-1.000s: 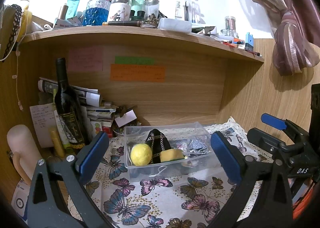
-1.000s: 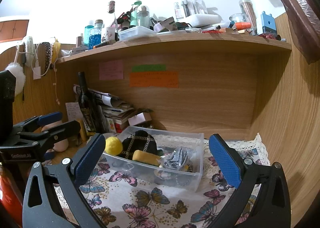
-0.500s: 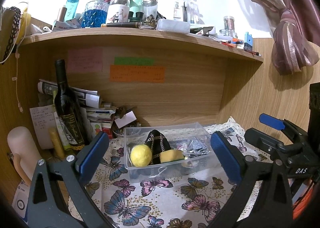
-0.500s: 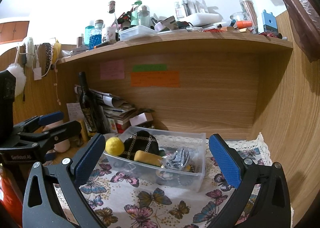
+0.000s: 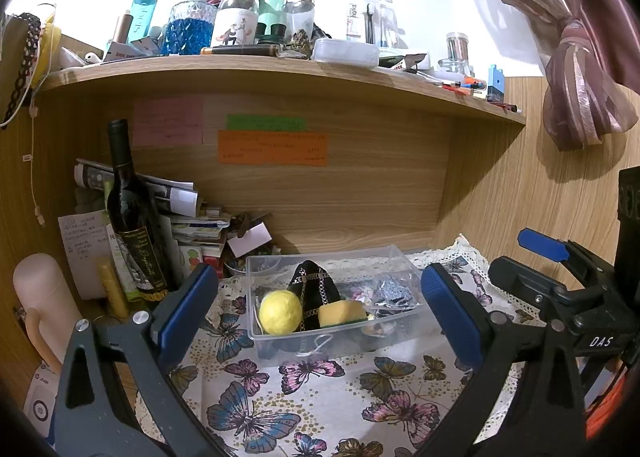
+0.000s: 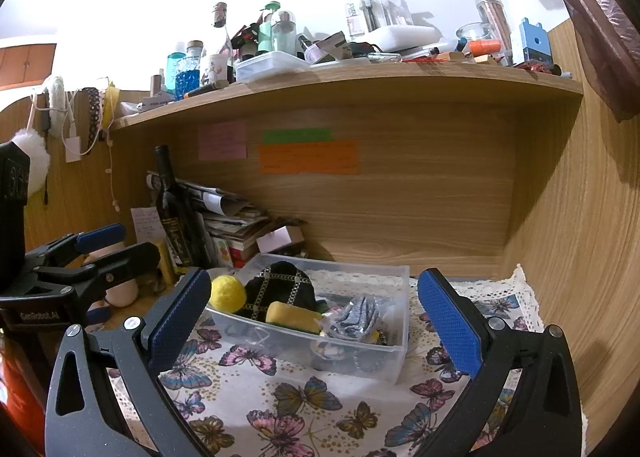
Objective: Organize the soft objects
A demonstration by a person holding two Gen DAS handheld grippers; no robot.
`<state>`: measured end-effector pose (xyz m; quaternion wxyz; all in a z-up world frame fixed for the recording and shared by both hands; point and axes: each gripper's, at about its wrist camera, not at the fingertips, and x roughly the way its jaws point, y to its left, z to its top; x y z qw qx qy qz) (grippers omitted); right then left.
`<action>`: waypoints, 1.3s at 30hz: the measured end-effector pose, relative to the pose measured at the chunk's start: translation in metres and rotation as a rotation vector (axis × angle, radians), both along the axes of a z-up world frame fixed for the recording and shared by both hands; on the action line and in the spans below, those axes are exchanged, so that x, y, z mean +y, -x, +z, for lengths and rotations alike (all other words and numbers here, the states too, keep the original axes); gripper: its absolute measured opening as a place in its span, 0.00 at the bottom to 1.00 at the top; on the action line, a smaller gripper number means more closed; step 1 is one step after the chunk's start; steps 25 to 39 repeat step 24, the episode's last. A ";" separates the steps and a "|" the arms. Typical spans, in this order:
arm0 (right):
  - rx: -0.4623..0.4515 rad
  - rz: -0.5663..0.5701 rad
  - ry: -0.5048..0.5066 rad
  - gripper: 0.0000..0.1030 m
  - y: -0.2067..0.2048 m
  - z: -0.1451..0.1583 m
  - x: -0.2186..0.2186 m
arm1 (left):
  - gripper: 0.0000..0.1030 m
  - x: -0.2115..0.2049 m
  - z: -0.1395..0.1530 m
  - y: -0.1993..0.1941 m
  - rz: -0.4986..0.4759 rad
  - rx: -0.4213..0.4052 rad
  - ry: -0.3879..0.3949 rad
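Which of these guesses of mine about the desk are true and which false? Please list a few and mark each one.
1. The yellow ball lies inside the clear plastic box. True.
2. The left gripper is clamped on the yellow sponge. False: both its fingers stand wide apart, holding nothing.
3. The dark wine bottle stands upright to the left of the box. True.
4. The box sits on bare wood. False: it rests on a butterfly-print cloth.
5. The right gripper is open. True.
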<state>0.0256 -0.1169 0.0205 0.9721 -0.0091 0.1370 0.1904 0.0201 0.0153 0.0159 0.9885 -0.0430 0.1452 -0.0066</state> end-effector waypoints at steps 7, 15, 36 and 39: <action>0.000 -0.001 -0.001 1.00 0.000 0.000 -0.001 | 1.00 0.000 0.001 0.000 -0.010 -0.002 -0.005; 0.013 -0.003 -0.007 1.00 -0.002 -0.001 0.000 | 1.00 -0.006 -0.001 0.001 -0.019 -0.002 -0.027; 0.016 0.002 -0.003 1.00 -0.004 -0.002 0.001 | 1.00 -0.005 -0.003 -0.003 -0.021 0.009 -0.016; 0.016 0.002 -0.003 1.00 -0.004 -0.002 0.001 | 1.00 -0.005 -0.003 -0.003 -0.021 0.009 -0.016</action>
